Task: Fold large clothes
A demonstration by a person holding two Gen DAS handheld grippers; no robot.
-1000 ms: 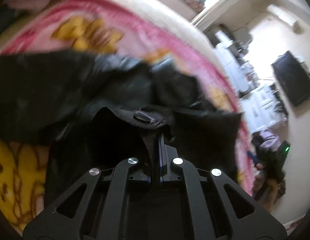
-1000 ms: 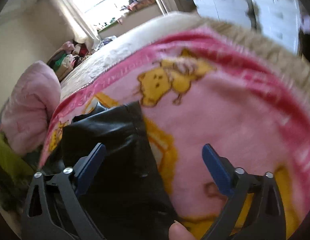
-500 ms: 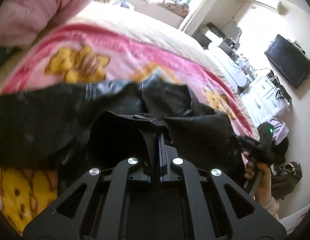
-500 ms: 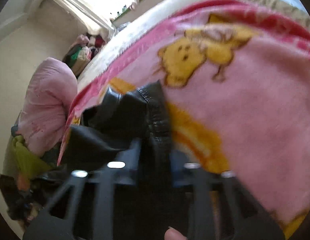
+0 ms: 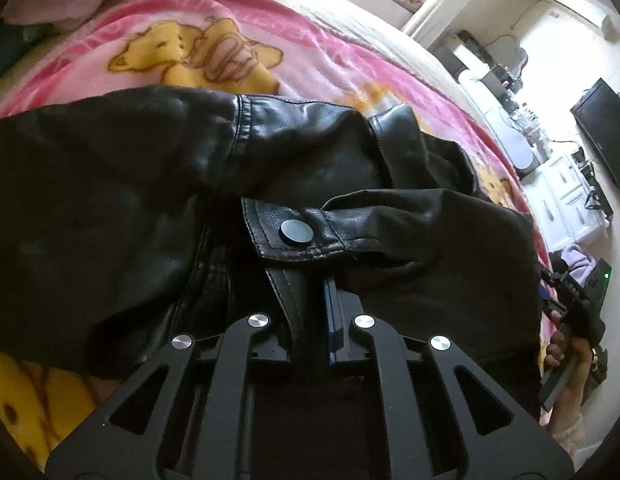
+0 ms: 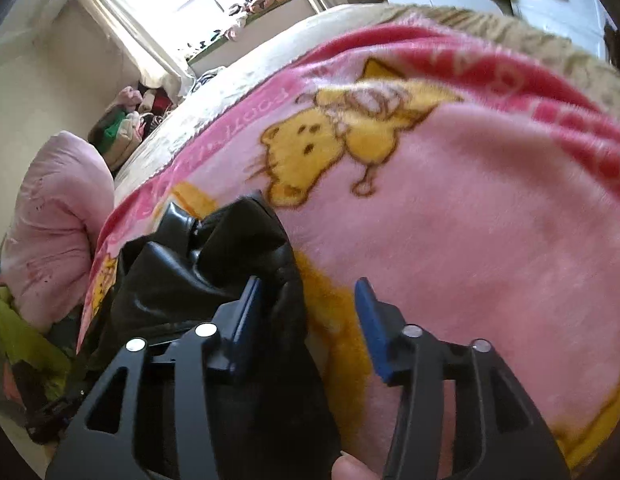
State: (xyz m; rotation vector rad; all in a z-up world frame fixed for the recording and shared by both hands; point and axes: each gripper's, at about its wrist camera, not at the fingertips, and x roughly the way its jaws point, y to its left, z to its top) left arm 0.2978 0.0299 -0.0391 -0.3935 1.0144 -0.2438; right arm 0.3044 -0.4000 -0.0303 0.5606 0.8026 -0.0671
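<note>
A black leather jacket (image 5: 158, 200) lies bunched on the pink blanket (image 5: 317, 56) with yellow bears. My left gripper (image 5: 323, 284) is shut on a leather strip of the jacket, just under a cuff tab with a round snap (image 5: 296, 232). In the right wrist view the jacket (image 6: 214, 264) lies at the left. Its folded edge sits between the jaws of my right gripper (image 6: 308, 312), against the left blue pad (image 6: 250, 308). The right pad stands clear over the blanket (image 6: 489, 220). These jaws are opening. A hand holds the right gripper (image 5: 569, 304) at the left view's right edge.
A pink padded quilt (image 6: 58, 224) sits at the head of the bed, with green cloth (image 6: 14, 336) below it. Piled clothes (image 6: 122, 132) lie by the window. White drawers (image 5: 565, 200) and a wall television (image 5: 601, 132) stand beyond the bed's far side.
The right jaws went from wide open to closed on the jacket's edge, and now stand apart again. The left gripper sank with its leather strip, and the jacket settled flatter on the blanket.
</note>
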